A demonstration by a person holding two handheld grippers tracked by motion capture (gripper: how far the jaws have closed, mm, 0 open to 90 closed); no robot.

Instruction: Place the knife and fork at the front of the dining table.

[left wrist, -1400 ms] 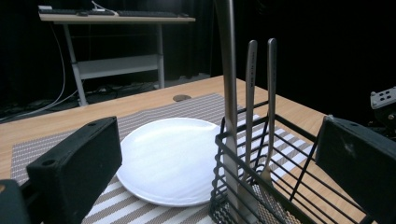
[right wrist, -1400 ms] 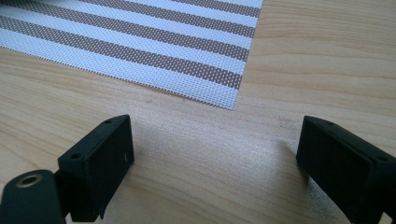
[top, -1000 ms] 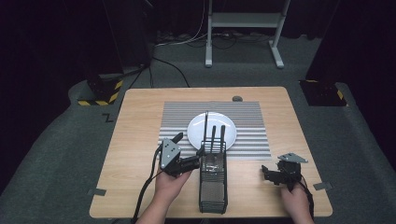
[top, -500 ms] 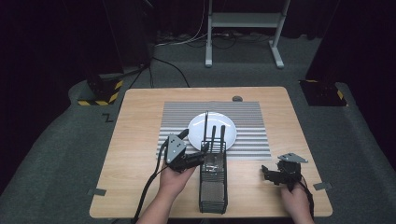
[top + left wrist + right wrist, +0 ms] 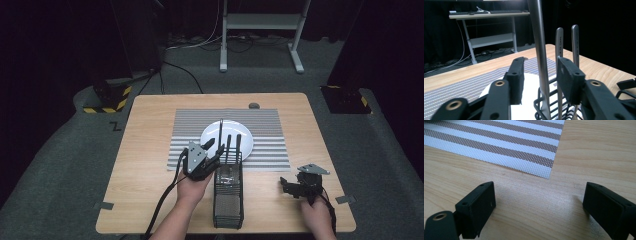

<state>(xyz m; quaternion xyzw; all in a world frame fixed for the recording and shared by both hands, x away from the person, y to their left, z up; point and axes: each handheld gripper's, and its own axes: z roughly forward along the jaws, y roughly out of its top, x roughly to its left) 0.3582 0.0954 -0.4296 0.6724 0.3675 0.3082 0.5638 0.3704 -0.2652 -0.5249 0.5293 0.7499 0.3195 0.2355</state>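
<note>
**Left gripper about a handle in the rack**

At lower centre of the high view, the left gripper (image 5: 216,156) has its jaws spread around one upright handle (image 5: 539,50), unpinched. Two handles (image 5: 559,45) stand beside it in the rack (image 5: 228,200). Nothing lifted yet, seemingly. The right gripper (image 5: 537,205) hangs spread, empty.
</note>
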